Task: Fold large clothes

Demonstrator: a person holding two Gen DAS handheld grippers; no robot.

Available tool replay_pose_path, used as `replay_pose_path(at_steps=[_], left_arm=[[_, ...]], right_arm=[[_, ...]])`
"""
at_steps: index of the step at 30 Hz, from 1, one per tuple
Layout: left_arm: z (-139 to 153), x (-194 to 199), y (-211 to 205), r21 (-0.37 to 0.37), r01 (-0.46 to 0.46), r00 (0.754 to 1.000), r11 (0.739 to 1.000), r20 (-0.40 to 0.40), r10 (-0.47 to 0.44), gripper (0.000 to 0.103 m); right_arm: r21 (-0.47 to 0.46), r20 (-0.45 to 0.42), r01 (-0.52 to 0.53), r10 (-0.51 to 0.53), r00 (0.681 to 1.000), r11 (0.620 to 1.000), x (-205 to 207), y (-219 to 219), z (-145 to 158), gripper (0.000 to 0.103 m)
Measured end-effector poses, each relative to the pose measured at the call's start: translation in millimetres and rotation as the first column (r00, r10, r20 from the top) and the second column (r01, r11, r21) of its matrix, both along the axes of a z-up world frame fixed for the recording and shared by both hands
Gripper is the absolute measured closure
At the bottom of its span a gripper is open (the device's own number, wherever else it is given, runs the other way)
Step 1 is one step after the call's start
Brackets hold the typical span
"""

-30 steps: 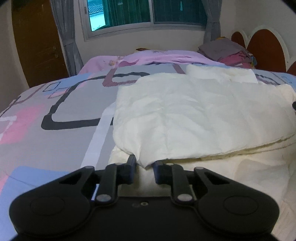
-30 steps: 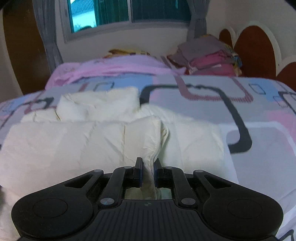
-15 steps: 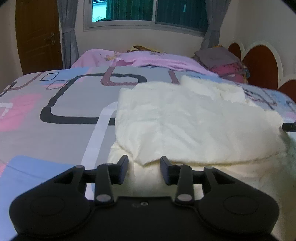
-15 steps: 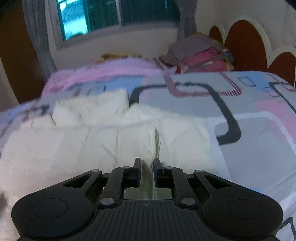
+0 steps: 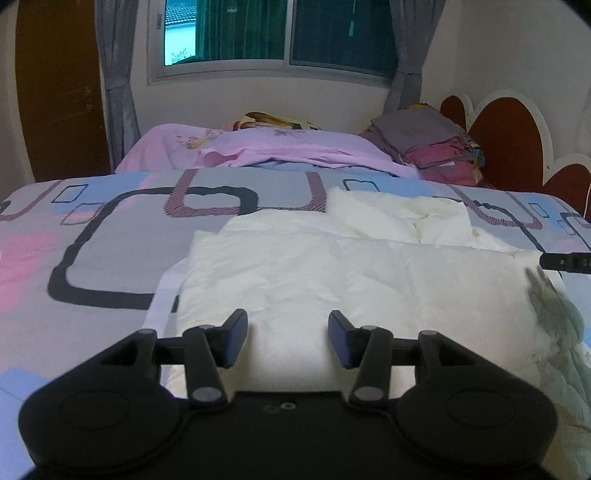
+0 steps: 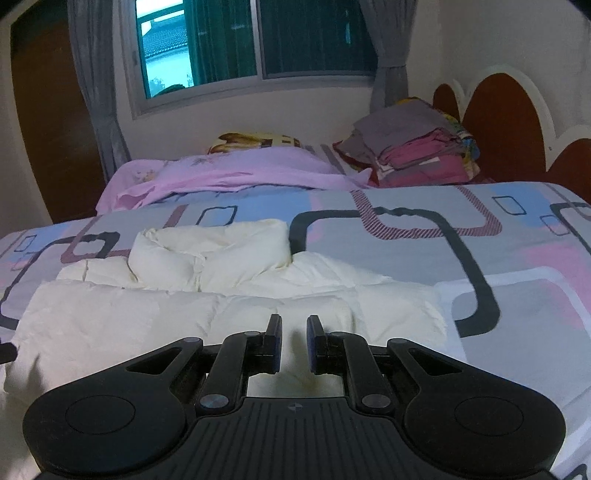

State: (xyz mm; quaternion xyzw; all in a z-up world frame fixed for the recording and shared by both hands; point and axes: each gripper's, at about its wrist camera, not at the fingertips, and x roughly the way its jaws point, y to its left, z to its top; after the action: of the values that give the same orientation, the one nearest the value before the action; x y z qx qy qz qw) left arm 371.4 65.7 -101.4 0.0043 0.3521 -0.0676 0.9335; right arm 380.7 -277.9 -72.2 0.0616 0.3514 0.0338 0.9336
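At the far left of both views stands a brown wooden door [image 5: 55,92], with a grey curtain [image 5: 118,74] beside it and a window [image 5: 280,33] set in the pale back wall. Below the window, a pink blanket [image 5: 295,147] lies across the far end of the bed, with a patterned pillow [image 6: 255,142] behind it. To the right, a stack of folded clothes [image 6: 413,147] in grey and magenta sits beside the scalloped brown headboard [image 6: 495,125].

The left gripper [image 5: 288,338] is released, its jaws spread wide with nothing between them, positioned over the near edge of the cream padded garment [image 5: 351,273]. The right gripper [image 6: 293,341] is also released, jaws parted by a narrower gap and empty, above the garment [image 6: 221,310]; its tip [image 5: 565,261] enters the left wrist view at the right edge.

The garment lies flat on the bedspread [image 5: 110,258], folded into a broad slab whose long axis runs left to right across the bed. A bunched, puffy portion, possibly collar or hood [image 6: 210,254], sits at its far side, toward the window. The bedspread is grey with pink, blue and dark rounded-square outlines.
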Motion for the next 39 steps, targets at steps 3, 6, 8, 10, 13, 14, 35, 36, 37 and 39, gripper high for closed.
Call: replay_pose_path(at_steps=[3,6,8,10,13,14,35,36,37,39], left_arm=[[-6,14,-7,0.007,0.01,1.0,1.0,-0.011,-0.01,0.054],[-15,31,-13,0.015,0.009,1.0,1.0,-0.021,-0.009,0.054],[-21,43,-14,0.015,-0.002,1.0,1.0,-0.026,0.002,0.054],[-29,56,-15,0.023,-0.017,0.999,1.0,-0.032,0.018,0.053],[-41,70,-14,0.048,-0.04,0.999,0.998,-0.012,0.041,0.052],[-45,73,-13,0.06,-0.049,0.999,0.997,-0.004,0.049,0.052],[-31,29,-10,0.05,-0.079,0.997,0.996,0.0,0.079,0.043],[-31,24,-12,0.045,-0.071,0.997,0.996,-0.002,0.071,0.041],[-32,20,-15,0.049,-0.065,0.998,0.997,-0.009,0.065,0.041],[-40,18,-19,0.065,-0.063,0.997,0.996,-0.03,0.066,0.04]], right_arm=[[-0.016,0.0,0.003,-0.003,1.0,1.0,8,4,-6,0.049],[-0.064,0.04,0.008,-0.005,0.999,0.998,14,9,-11,0.029],[-0.079,0.033,0.009,-0.006,0.999,0.997,21,11,-17,0.033],[-0.069,0.007,0.01,-0.009,1.0,0.998,31,10,-25,0.051],[-0.104,-0.008,0.013,-0.013,1.0,0.995,40,8,-40,0.054],[-0.122,-0.017,0.017,-0.019,1.0,0.992,42,5,-47,0.055],[-0.086,0.045,-0.038,0.042,0.998,0.996,-8,6,-31,0.054],[-0.096,0.034,-0.045,0.049,0.998,0.994,-12,9,-35,0.054],[-0.115,0.012,-0.047,0.049,0.999,0.992,-13,11,-41,0.054],[-0.123,-0.02,-0.045,0.043,0.999,0.991,-13,11,-52,0.054]])
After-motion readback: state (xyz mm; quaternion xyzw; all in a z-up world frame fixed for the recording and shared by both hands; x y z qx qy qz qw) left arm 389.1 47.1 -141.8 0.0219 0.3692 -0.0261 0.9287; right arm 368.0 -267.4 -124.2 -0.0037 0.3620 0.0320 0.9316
